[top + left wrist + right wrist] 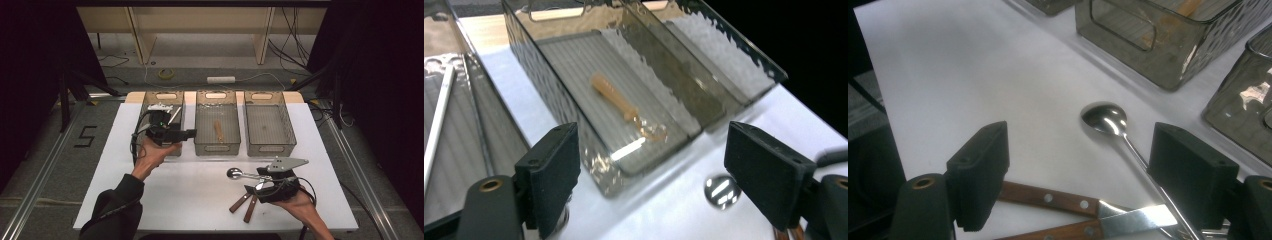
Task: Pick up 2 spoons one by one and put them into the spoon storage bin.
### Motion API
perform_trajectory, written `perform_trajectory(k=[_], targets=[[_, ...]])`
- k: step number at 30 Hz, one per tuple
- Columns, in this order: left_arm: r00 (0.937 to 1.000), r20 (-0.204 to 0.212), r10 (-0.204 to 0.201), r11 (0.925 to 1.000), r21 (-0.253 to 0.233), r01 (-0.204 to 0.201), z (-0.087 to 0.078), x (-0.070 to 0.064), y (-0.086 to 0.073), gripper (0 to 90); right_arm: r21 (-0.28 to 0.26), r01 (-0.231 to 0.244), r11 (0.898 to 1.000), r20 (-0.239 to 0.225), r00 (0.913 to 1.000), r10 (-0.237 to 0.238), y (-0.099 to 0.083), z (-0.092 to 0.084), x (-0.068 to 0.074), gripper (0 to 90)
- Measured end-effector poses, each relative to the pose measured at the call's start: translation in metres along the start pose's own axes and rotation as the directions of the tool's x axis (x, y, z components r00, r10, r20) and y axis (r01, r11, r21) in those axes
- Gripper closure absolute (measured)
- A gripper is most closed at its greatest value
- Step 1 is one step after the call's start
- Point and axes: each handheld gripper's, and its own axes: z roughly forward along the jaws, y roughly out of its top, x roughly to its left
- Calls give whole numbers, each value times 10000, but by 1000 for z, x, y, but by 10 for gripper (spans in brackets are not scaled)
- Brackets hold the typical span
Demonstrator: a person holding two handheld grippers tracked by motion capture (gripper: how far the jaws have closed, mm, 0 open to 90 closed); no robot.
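So my left gripper (192, 133) sits over the near end of the left smoked-plastic bin (163, 117), pointing at the middle smoked-plastic bin (217, 123). Its jaws are spread wide with nothing between them. An orange plastic spoon (624, 106) lies on that middle bin's floor. My right gripper (252, 181) hovers in front of the middle bin, toward its right side, jaws wide apart and gripping nothing. Below them on the white table (195, 192) lie a shiny metal spoon (1108, 121) and two wooden-handled knives (1068, 201), the spoon handle crossing the blades.
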Motion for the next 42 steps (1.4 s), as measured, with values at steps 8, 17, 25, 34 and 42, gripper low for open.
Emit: perform_trajectory(k=[8, 17, 25, 34, 42], targets=[[9988, 171, 469, 9980, -421, -462, -21, -3, -32, 195, 776, 252, 9967, 57, 9997, -257, 6, 10, -8, 256], [9952, 72, 973, 9935, -599, -967, -42, 2, -62, 185, 1260, 267, 9917, 120, 9995, -284, 13, 14, -21, 281], [9976, 109, 677, 9944, -824, -666, -64, 4, -89, 187, 1925, 323, 9808, 12, 9994, -332, 22, 22, -30, 336], [9980, -6, 636, 9919, -1100, -633, -74, 4, -97, 187, 2557, 536, 9653, 39, 9984, -565, 27, 30, -38, 381], [9973, -68, 735, 9895, -1244, -738, -75, 2, -103, 185, 3292, 692, 9417, -38, 9974, -720, 27, 41, -41, 454]])
